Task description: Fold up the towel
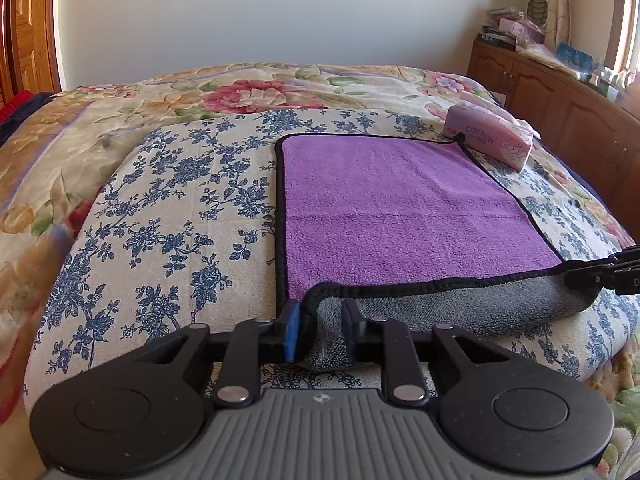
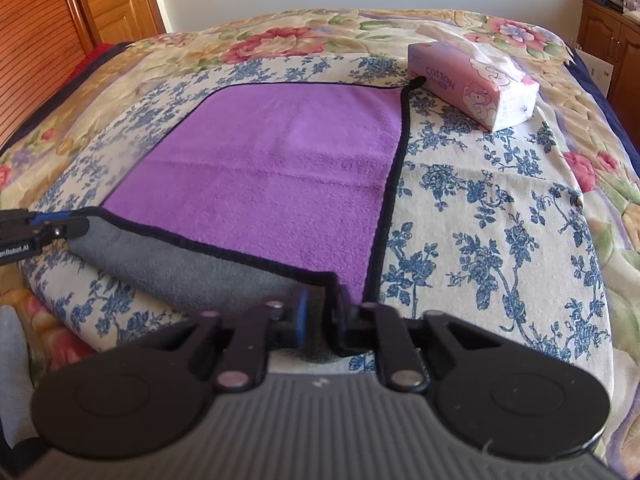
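Observation:
A purple towel (image 1: 392,200) with a black hem and grey underside lies flat on the bed; it also shows in the right wrist view (image 2: 272,168). Its near edge is lifted and curled over, so the grey side (image 1: 460,308) shows. My left gripper (image 1: 320,330) is shut on the towel's near left corner. My right gripper (image 2: 322,318) is shut on the near right corner. Each gripper shows at the edge of the other's view, the right one (image 1: 600,276) and the left one (image 2: 44,228).
A pink tissue pack (image 1: 490,136) lies at the towel's far right corner, also seen in the right wrist view (image 2: 472,84). The bed carries a blue-flowered cloth (image 1: 180,208) over a floral quilt. A wooden cabinet (image 1: 560,96) stands at the right.

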`<state>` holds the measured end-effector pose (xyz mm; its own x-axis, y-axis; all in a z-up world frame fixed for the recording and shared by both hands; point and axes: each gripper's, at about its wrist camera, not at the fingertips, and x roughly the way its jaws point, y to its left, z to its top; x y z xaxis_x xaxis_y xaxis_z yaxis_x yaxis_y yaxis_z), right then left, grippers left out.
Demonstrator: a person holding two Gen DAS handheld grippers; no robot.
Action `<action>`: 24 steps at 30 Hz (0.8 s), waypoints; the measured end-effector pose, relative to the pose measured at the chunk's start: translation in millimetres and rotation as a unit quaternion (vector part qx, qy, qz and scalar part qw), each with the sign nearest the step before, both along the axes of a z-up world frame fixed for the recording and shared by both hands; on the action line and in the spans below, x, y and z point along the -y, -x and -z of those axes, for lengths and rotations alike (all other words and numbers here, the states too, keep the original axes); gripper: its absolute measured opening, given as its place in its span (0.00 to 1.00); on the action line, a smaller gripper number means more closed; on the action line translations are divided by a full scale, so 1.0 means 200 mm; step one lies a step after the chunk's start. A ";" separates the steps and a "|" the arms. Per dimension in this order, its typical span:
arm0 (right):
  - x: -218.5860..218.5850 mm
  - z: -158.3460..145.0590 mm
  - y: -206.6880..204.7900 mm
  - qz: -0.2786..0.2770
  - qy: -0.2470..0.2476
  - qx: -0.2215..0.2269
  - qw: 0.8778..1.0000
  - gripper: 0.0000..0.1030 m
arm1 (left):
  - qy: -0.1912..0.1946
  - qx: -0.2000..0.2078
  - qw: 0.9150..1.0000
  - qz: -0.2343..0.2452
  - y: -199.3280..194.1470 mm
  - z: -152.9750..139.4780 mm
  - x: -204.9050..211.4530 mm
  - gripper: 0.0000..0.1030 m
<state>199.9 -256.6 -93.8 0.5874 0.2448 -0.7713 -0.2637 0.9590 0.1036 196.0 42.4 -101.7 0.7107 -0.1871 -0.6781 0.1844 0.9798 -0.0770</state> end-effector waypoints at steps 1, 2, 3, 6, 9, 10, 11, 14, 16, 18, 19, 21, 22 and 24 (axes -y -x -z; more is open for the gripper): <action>0.00 0.00 0.00 0.000 0.001 0.002 1.000 0.10 | 0.001 0.000 1.000 0.001 0.00 0.00 0.00 0.18; 0.00 0.00 0.00 -0.001 0.001 0.003 1.000 0.09 | 0.002 0.001 1.000 0.001 0.00 0.00 0.00 0.17; 0.00 0.00 0.00 -0.002 0.002 0.003 1.000 0.08 | 0.002 0.002 1.000 0.002 0.00 0.00 0.00 0.15; 0.00 0.00 0.00 -0.004 0.003 0.006 1.000 0.05 | 0.006 0.003 1.000 0.002 0.01 0.00 0.00 0.09; 0.00 -0.01 0.01 -0.005 0.000 0.013 1.000 0.05 | 0.010 0.004 1.000 0.003 0.01 0.00 0.00 0.07; 0.00 -0.02 0.01 -0.005 -0.001 0.015 1.000 0.04 | 0.011 0.005 1.000 0.003 0.01 -0.01 0.00 0.07; 0.00 -0.02 0.01 -0.005 -0.003 0.017 1.000 0.04 | 0.011 0.006 1.000 0.004 0.01 -0.01 0.00 0.07; 0.00 -0.03 0.02 -0.005 -0.005 0.024 1.000 0.04 | 0.009 0.010 1.000 0.005 0.02 -0.01 0.00 0.06; 0.00 -0.04 0.02 -0.005 -0.007 0.030 1.000 0.04 | 0.010 0.013 1.000 0.005 0.02 -0.02 0.00 0.06; 0.00 -0.05 0.02 -0.003 -0.008 0.036 0.999 0.04 | 0.011 0.018 1.000 0.006 0.03 -0.04 0.00 0.06; 0.00 -0.06 0.02 -0.003 -0.009 0.040 0.999 0.04 | 0.012 0.021 1.000 0.006 0.03 -0.04 0.01 0.06; 0.00 -0.07 0.02 -0.002 -0.012 0.046 0.999 0.04 | 0.014 0.026 1.000 0.006 0.04 -0.05 0.01 0.06; 0.01 -0.07 0.02 -0.002 -0.014 0.050 0.999 0.04 | 0.015 0.029 0.999 0.006 0.04 -0.06 0.00 0.06; 0.01 -0.08 0.02 -0.002 -0.017 0.057 0.998 0.04 | 0.018 0.033 0.999 0.005 0.04 -0.07 0.00 0.06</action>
